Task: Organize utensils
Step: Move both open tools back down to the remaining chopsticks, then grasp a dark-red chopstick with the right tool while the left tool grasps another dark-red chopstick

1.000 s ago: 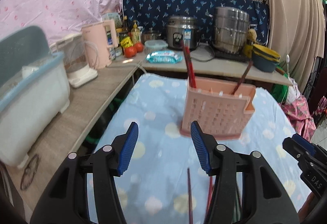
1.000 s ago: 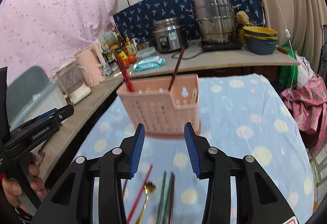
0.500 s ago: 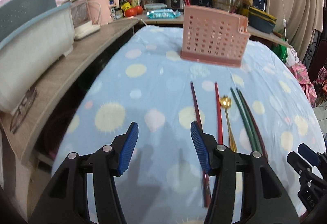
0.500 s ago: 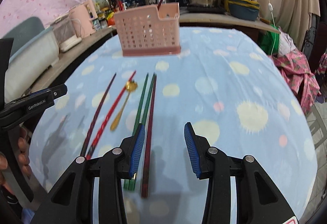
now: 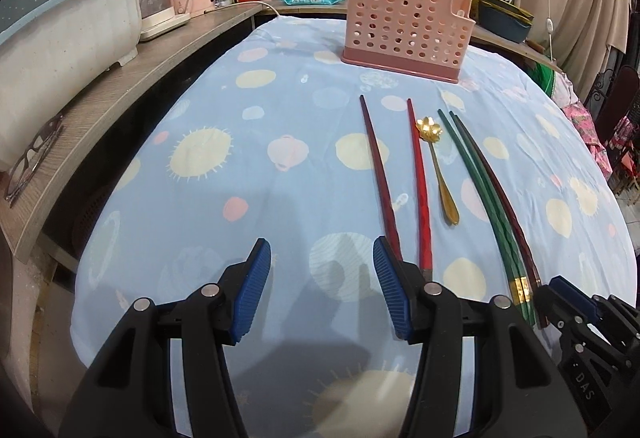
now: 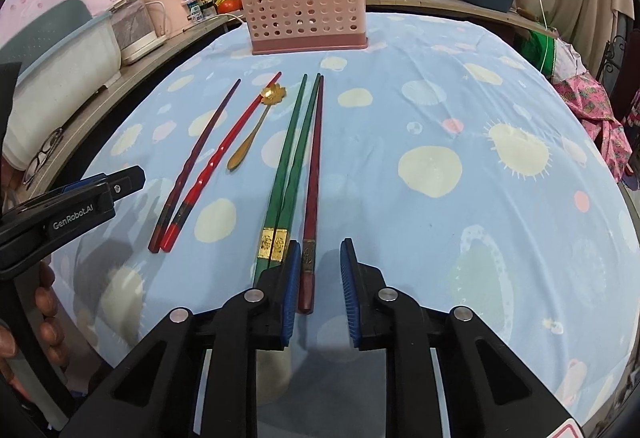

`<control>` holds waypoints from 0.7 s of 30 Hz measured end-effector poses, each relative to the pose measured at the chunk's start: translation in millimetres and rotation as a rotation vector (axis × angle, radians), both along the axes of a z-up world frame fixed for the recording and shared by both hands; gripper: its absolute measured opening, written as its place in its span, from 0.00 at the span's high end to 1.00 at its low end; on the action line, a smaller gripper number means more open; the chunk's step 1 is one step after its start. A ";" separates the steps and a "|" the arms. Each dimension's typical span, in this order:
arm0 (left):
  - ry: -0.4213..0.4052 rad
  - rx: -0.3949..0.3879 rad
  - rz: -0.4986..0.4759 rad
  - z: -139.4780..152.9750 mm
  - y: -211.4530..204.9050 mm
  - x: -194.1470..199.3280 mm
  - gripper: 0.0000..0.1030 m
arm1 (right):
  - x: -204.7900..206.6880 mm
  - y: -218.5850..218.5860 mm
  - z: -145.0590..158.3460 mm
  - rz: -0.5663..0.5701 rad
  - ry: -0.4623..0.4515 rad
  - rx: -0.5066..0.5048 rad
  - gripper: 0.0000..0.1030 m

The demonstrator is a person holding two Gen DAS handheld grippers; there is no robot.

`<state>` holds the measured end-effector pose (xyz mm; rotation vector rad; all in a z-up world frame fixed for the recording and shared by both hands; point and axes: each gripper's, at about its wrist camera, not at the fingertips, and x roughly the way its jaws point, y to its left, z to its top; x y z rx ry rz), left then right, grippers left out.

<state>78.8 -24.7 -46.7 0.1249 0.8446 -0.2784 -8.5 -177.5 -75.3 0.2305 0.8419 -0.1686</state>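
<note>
Right gripper [image 6: 316, 286]: low over the table's near edge, jaws closing; the butt of the brown chopstick [image 6: 313, 198] lies between the pads, which do not press it yet.
Left gripper [image 5: 320, 286]: about half open, empty, low over bare cloth; the maroon chopstick [image 5: 378, 174] runs just beside its right pad.
Table [image 6: 460, 118]: covered in blue cloth with pale dots.
Rack [image 6: 304, 6]: pink, perforated, upright at the far end, well apart from the loose pieces.
Done: a few sticks already stand in the rack, red ones at its left end and a dark one in the right pocket; how many is hard to tell at this range.
Left to do: six pieces lie in a row pointing at the rack: maroon chopstick, red chopstick [image 6: 224, 154], gold spoon [image 6: 256, 130], green pair [image 6: 290, 166] touching side by side, and the brown chopstick just right of them.
Progress: early, by my reading; most utensils are on the cloth and none is lifted.
Change from a second ago: both grippers have dropped from facing the rack to the near ends of the utensils.
Change in jaws: the right gripper was clearly wider then; the left matches its earlier gap.
Utensils: lying as they did half a second ago.
</note>
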 end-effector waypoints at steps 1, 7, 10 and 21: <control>0.001 -0.001 -0.004 -0.4 -0.9 -1.2 0.51 | 0.0 0.4 -1.3 0.000 0.003 0.001 0.85; 0.008 -0.005 -0.032 -2.4 -8.3 -6.0 0.51 | -1.2 -0.6 -3.8 -0.008 0.003 0.003 0.91; 0.016 -0.005 -0.048 -4.5 -12.2 -8.2 0.51 | -2.6 -2.6 -4.6 -0.013 0.003 0.007 0.93; 0.065 0.020 -0.067 -20.4 -20.4 -8.3 0.54 | -1.7 -2.0 -5.0 -0.013 0.004 0.006 0.93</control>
